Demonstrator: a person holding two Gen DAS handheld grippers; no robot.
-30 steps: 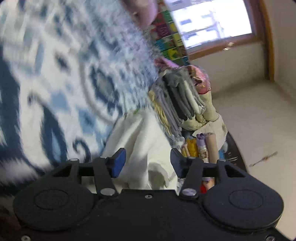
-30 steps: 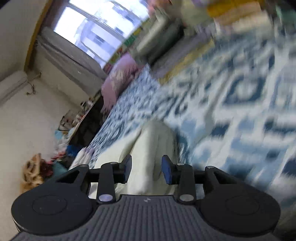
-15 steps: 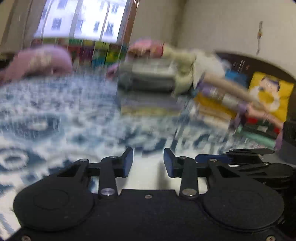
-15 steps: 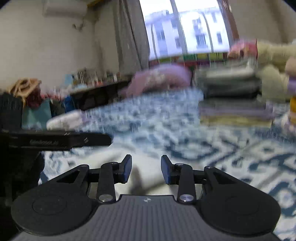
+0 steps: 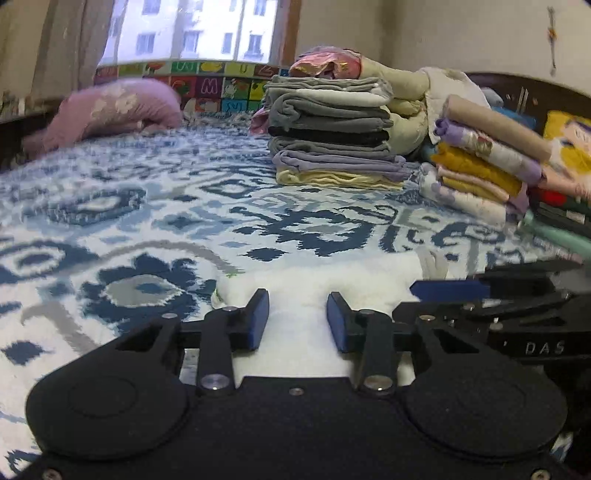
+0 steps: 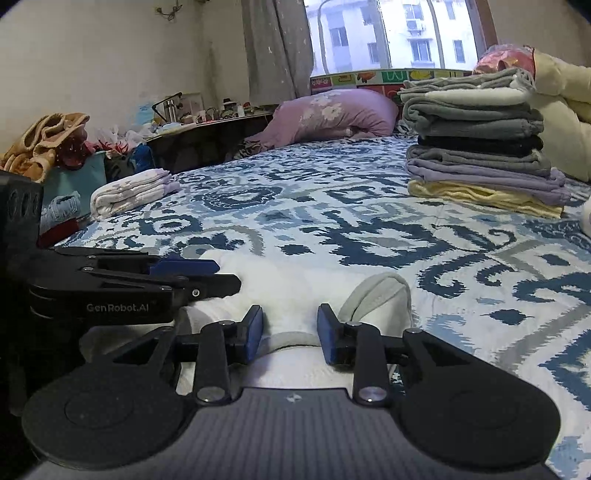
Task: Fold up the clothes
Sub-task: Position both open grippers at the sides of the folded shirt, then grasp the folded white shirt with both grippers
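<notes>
- Left tongs [image 5: 297, 319]: jaws apart over the white garment [image 5: 314, 284]; pads show no press on the cloth. Jaws were closing within the past second, then steadied.
- Right tongs [image 6: 290, 329]: jaws apart, have just been closing; the garment's grey-trimmed fold [image 6: 373, 299] bunches between the pads, contact unclear.
- The two tongs sit side by side, low over the same garment, each visible in the other's view.
- Garment lies crumpled on the bed [image 5: 147, 206], near edge, on the blue-patterned cover.
- Beyond: a folded stack [image 6: 476, 136], greys over lilac and yellow; a second stack [image 5: 487, 170] right of it.
- Far end: pink pillow [image 6: 332, 114], below the window [image 6: 399, 33].
</notes>
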